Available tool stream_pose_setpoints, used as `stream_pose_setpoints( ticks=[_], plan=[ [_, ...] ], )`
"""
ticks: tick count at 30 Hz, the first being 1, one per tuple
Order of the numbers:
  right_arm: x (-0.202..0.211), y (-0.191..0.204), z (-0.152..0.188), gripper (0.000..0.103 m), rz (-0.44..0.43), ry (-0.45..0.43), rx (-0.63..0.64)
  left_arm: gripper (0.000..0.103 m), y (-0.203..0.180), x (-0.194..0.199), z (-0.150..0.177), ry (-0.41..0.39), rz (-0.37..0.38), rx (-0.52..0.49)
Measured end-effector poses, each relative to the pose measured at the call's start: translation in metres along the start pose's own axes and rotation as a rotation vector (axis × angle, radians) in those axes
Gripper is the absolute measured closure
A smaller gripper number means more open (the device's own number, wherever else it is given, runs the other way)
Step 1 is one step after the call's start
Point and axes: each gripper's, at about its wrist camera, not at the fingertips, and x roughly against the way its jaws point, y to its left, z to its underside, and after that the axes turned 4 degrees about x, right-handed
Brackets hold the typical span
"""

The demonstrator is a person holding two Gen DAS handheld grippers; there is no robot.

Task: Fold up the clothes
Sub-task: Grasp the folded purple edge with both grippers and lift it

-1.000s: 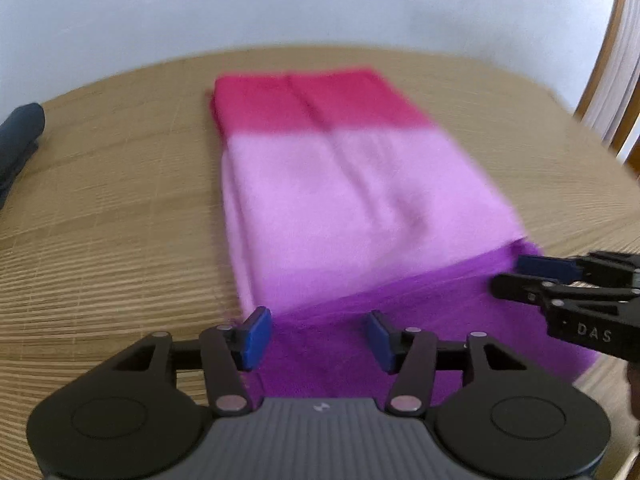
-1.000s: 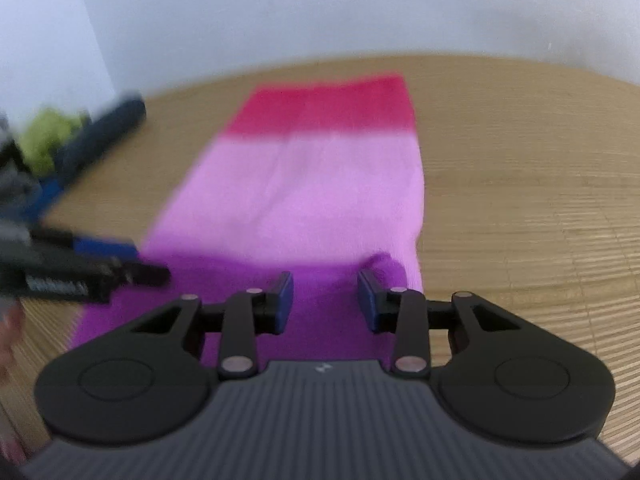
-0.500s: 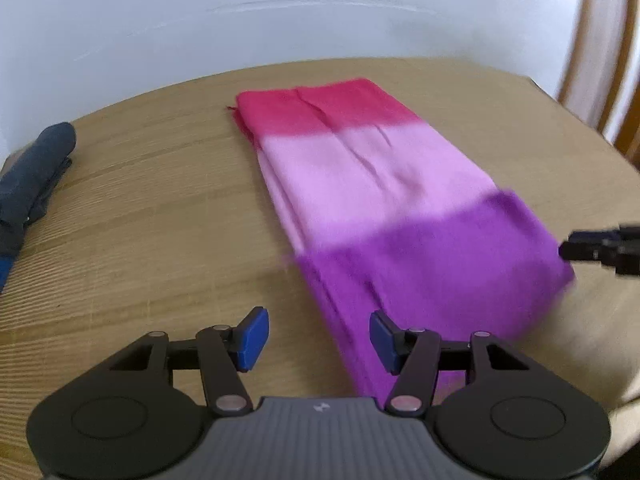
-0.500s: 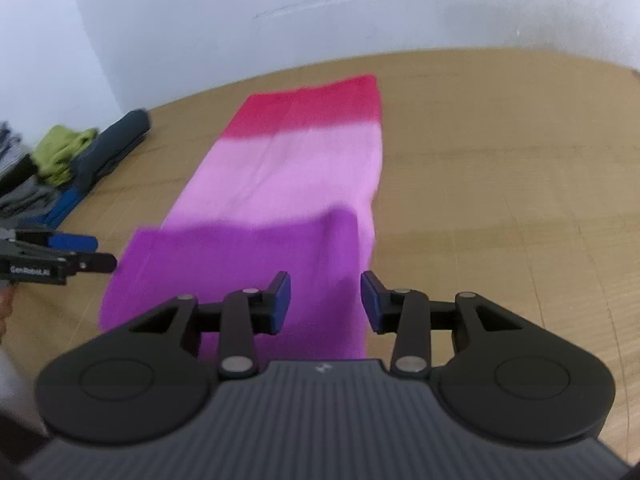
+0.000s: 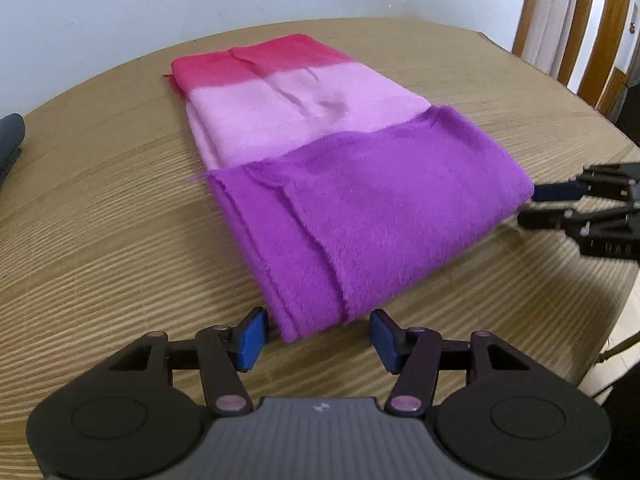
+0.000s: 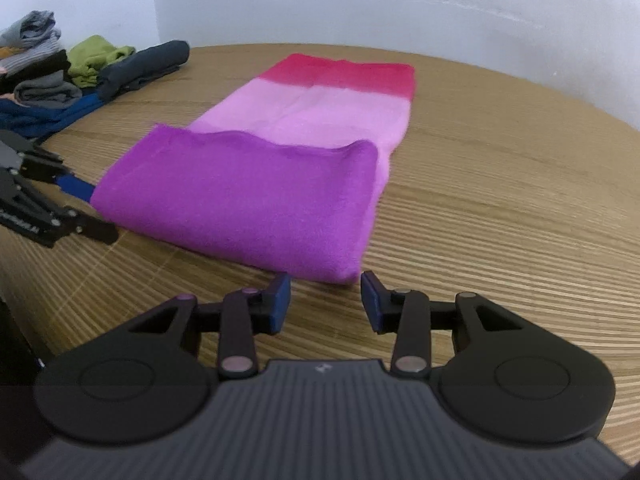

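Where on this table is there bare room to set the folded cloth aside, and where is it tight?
Bare wood runs along the right side of the striped cloth out to the round table's edge, and between the cloth's left side and the dark folded garment. It is crowded at the far left, where the clothes pile sits by the wall.

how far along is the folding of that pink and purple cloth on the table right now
Done: the purple end of the cloth is folded over onto the light pink band, lying flat on the table.
In hand: nothing. The left gripper and right gripper are both open, just short of the folded edge.
Left: the pink and red part remains spread out, so probably at least one more fold, then perhaps joining the clothes pile.
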Motion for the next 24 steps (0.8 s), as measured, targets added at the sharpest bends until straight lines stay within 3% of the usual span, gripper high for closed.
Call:
stream_pose_setpoints(
  ticks=[7,8,9,10,11,12,17,24],
  plan=[
    [-0.018,0.001,-0.006,0.061,0.009,-0.037,0.048,0.046,-0.005,-0.006,-0.006,-0.022,-0.004,0.020],
    [-0.020,0.001,-0.006,0.061,0.002,-0.044,0.051,0.060,-0.006,-0.006,-0.007,-0.030,0.000,0.026],
    [-0.022,0.000,-0.006,0.061,-0.005,-0.049,0.047,0.081,-0.006,-0.006,-0.008,-0.037,0.005,0.032],
    [-0.023,-0.001,-0.007,0.066,-0.012,-0.053,0.036,0.083,-0.005,-0.006,-0.010,-0.036,0.023,0.049],
    [-0.024,-0.002,-0.008,0.071,-0.020,-0.055,0.025,0.084,-0.003,-0.003,-0.012,-0.039,0.046,0.069],
    [-0.023,-0.003,-0.008,0.082,-0.026,-0.058,0.021,0.084,-0.002,-0.001,-0.014,-0.043,0.059,0.077],
    [0.001,-0.004,-0.014,0.088,-0.110,-0.095,-0.004,0.085,0.013,0.023,-0.023,-0.053,0.111,0.156],
    [0.052,-0.007,-0.016,0.089,-0.267,-0.131,-0.149,0.084,0.030,0.060,-0.032,-0.016,0.196,0.252]
  ],
)
